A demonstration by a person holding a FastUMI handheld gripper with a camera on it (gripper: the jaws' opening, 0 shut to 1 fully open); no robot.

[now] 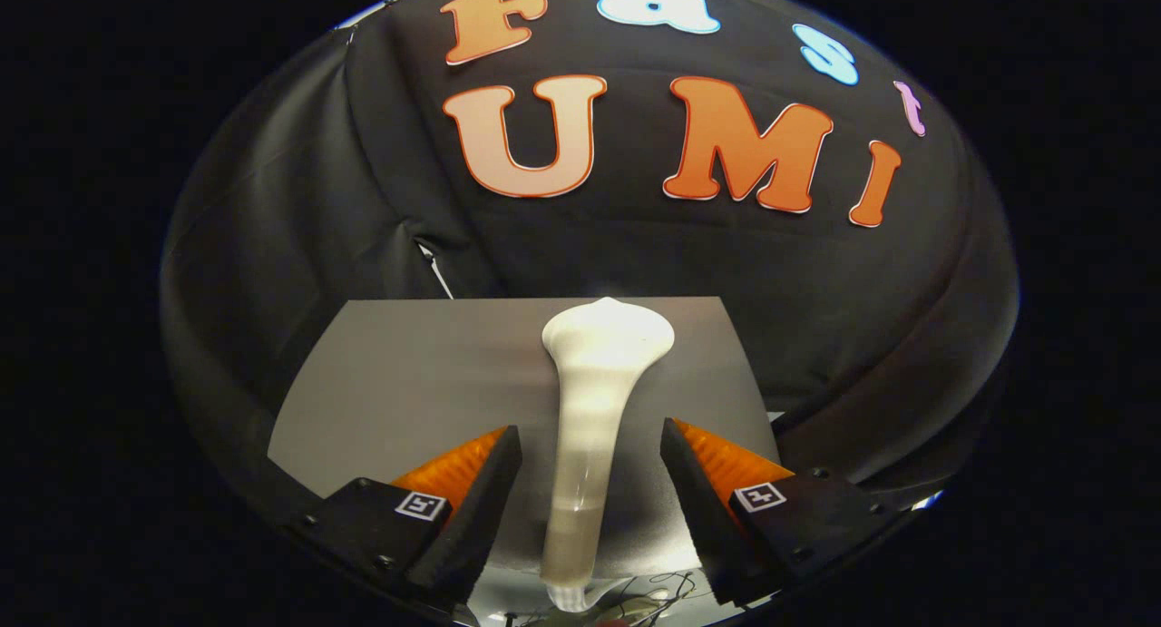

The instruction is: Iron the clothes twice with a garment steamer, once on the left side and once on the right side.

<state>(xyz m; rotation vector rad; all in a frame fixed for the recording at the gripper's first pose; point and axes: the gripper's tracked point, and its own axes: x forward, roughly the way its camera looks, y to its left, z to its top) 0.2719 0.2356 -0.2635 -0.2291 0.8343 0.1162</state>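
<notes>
Gripper [590,482] is sitting spread, fingers apart, straddling the steamer [594,409] without touching it. Left of steamer: one finger [481,509], gap showing. Steamer is lying on the grey board [381,373], slim handle between the fingers, flared head beyond them. Right of steamer: other finger, also clear. Looking rigid, smooth, likely slippery and light; pinch the narrow handle, not the head.

No legible txt; booth lettering aside.
</notes>
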